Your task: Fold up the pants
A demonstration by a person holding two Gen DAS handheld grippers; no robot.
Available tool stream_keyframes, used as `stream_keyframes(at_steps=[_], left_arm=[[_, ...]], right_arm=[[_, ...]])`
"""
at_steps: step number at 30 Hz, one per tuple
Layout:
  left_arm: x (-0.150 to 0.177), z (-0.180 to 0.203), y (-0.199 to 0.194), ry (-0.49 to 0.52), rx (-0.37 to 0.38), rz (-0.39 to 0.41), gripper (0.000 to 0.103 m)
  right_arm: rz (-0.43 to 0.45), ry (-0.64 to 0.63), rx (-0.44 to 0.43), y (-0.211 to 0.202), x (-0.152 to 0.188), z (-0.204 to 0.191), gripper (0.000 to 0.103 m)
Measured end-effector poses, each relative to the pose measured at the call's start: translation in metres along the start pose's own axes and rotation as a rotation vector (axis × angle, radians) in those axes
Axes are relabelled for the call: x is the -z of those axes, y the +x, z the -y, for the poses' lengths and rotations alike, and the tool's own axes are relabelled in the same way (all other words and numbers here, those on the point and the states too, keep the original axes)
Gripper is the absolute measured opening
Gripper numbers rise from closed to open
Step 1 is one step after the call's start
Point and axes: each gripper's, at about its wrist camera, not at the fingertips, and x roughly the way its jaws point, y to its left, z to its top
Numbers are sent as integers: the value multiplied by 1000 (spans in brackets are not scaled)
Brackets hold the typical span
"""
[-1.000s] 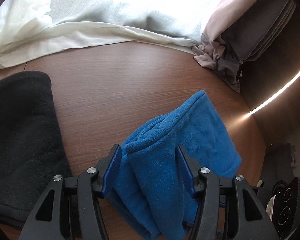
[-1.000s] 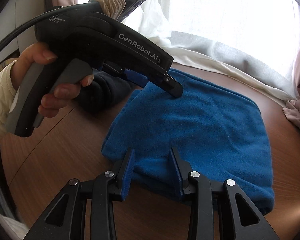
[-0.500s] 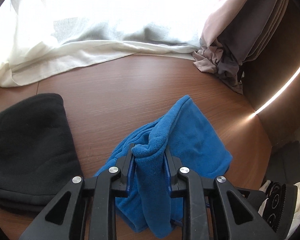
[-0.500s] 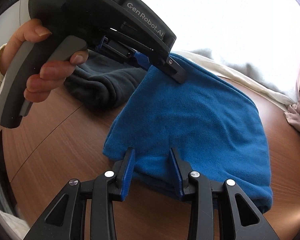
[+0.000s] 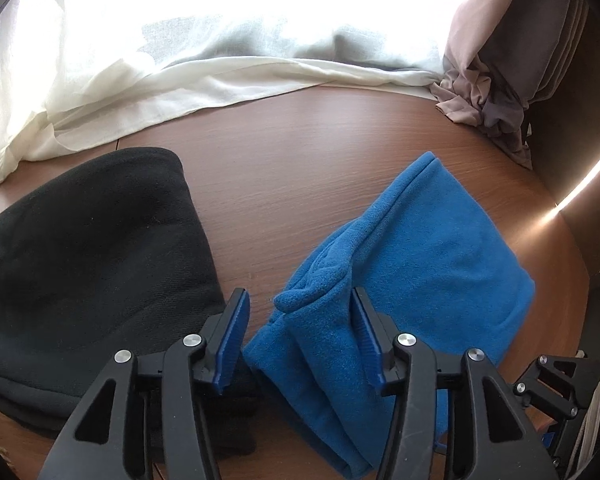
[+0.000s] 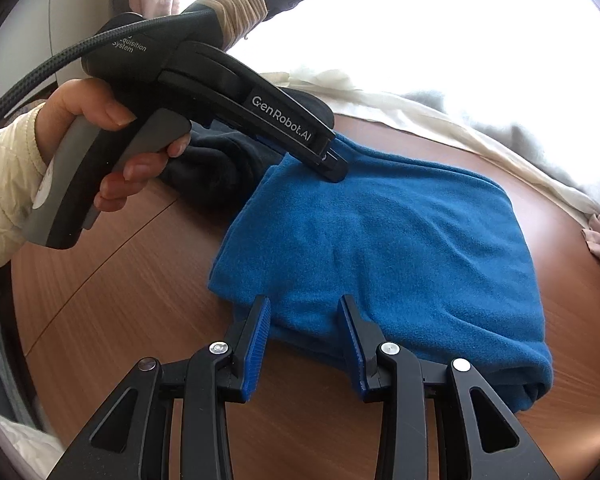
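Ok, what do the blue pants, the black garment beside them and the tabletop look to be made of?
Blue pants: likely fleece; matte, fuzzy nap, thick soft folds. Black garment: a heavier knit or sweatshirt-type cloth by its look; matte, faint ribbed weave, fibre unclear. Tabletop: wood or wood-look laminate; brown straight grain, smooth with a soft sheen where the light falls, one seam line.

Bright blue fleece pants (image 6: 400,248), plain, no print. Next to them a solid black garment (image 5: 84,256). Table (image 5: 300,152) is reddish-brown woodgrain, curtain (image 5: 148,92) creamy white, grippers black with blue ribbed pads (image 6: 256,340), sleeve (image 6: 4,184) quilted cream.
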Motion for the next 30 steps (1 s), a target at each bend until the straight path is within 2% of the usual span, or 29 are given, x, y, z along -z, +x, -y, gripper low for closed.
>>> stream_keyframes(at_steps=[4, 8, 11, 12, 15, 18, 21, 23, 25, 30], left_arm=[[1, 3, -14, 7, -51, 46, 58], [2, 14, -50, 19, -192, 152, 60], [9, 20, -77, 16, -284, 216, 61], [12, 22, -86, -2, -298, 235, 62], [23, 24, -108, -83, -298, 280, 66], [32, 28, -126, -164, -309, 316, 70], [39, 33, -131, -230, -302, 314, 73], [46, 38, -128, -249, -325, 308, 76], [52, 42, -117, -261, -332, 286, 77], [65, 48, -85, -324, -287, 229, 77]], right_arm=[[-11, -7, -3, 1, -2, 0, 36], [-18, -42, -5, -3, -7, -4, 36], [35, -60, 12, -17, -10, -3, 37], [56, -59, 24, -22, -11, -1, 45], [154, -32, 80, -44, -19, 9, 64], [224, 22, 129, -67, -29, 24, 72], [269, 79, 154, -83, -35, 44, 75], [277, 121, 165, -88, -37, 59, 80], [279, 174, 174, -90, -37, 75, 81], [215, 287, 213, -76, -25, 116, 81]])
